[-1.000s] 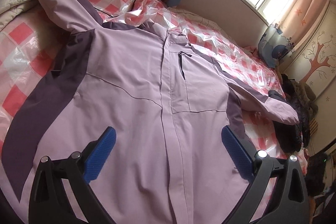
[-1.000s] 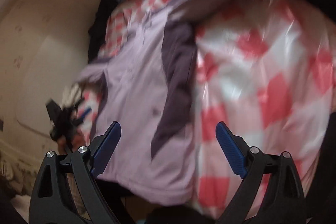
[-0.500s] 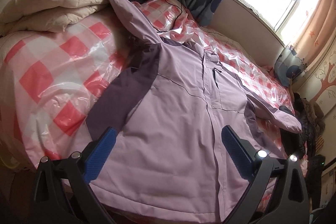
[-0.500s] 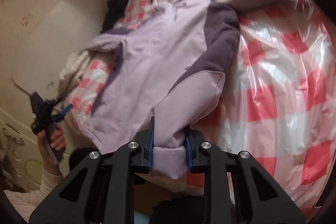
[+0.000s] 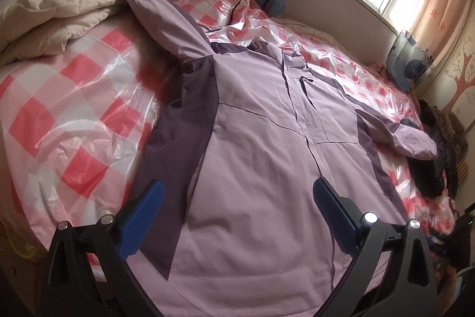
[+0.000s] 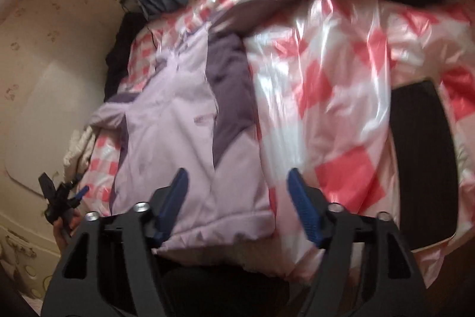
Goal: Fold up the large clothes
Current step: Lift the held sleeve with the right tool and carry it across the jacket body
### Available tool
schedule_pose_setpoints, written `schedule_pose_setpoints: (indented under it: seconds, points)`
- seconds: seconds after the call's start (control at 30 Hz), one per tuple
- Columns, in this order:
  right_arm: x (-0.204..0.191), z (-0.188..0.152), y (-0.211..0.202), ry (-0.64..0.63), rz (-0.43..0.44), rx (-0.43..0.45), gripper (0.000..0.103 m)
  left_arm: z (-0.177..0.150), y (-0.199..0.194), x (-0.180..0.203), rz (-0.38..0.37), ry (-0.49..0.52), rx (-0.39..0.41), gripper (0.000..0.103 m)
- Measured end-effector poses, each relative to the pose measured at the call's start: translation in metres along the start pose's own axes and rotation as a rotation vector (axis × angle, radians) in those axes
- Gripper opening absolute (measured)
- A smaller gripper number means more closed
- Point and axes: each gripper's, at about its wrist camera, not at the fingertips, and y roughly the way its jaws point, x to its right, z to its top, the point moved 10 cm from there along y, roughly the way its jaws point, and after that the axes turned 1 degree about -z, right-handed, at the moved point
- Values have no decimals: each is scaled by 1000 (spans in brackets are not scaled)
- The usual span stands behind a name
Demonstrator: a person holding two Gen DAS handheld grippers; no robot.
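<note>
One garment: we see a single lilac jacket (image 5: 255,144) with darker purple side panels, spread front-up and zipped on the bed (image 5: 68,109); its hem hangs at the near edge.
Sleeves: one sleeve (image 5: 166,20) runs up toward the cream quilt (image 5: 56,8); the other sleeve (image 5: 412,141) lies out to the side, its cuff beside a heap of dark clothes (image 5: 430,168).
Left gripper (image 5: 237,216): we read its blue pads as wide apart, hovering over the lower front of the jacket with nothing between them.
Right gripper (image 6: 237,207): its jaws have just been opening; they stand apart over the hem corner (image 6: 219,225), which lies between them unpressed.
Handling, weight: we judge the jacket padded, bulky but soft, so it should drape and sag when lifted.
Handling, slip: the shell looks smooth, and the bed is covered with glossy checked plastic sheet (image 6: 326,97); we expect the garment to slide rather than stay put when dragged.
Where to hold: we favour cuffs, hem corners and shoulder seams, where the layers are thick enough to pinch firmly.
Fragility: none apparent; we note only the chest zip pocket (image 5: 305,88) as a hard part.
Containers: none in either view; nothing to report inside anything.
Obstacle: a black cable (image 5: 234,5) lies on the sheet near the collar.
</note>
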Motion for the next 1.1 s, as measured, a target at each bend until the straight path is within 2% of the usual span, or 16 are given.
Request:
schedule_pose_setpoints:
  seconds: [0.03,0.17,0.33,0.4,0.53,0.7,0.77,0.83,0.9,1.1]
  points:
    - [3,21,-8,14,-1,51,90,2,8,6,4,15,-3,96]
    - [33,110,-16,204,86,215,91,13,43,48,-14,67,-9,96]
    - [89,205,24,444,153,369,91,33,89,107,-22,173,3,96]
    - [117,234,39,516,139,422,91,44,108,124,-24,201,7,96]
    - [149,277,58,530,99,500,91,63,140,146,-18,241,29,96]
    - [168,315,79,547,98,530,88,56,167,143,-15,222,39,96]
    - [172,326,79,525,89,534,64,50,175,136,2,217,15,96]
    - [178,332,75,498,22,522,22,49,177,129,28,219,20,96]
    - [173,339,74,459,4,529,18,53,174,124,59,221,41,96]
    - [142,356,63,349,-29,575,16,61,164,119,72,230,82,96]
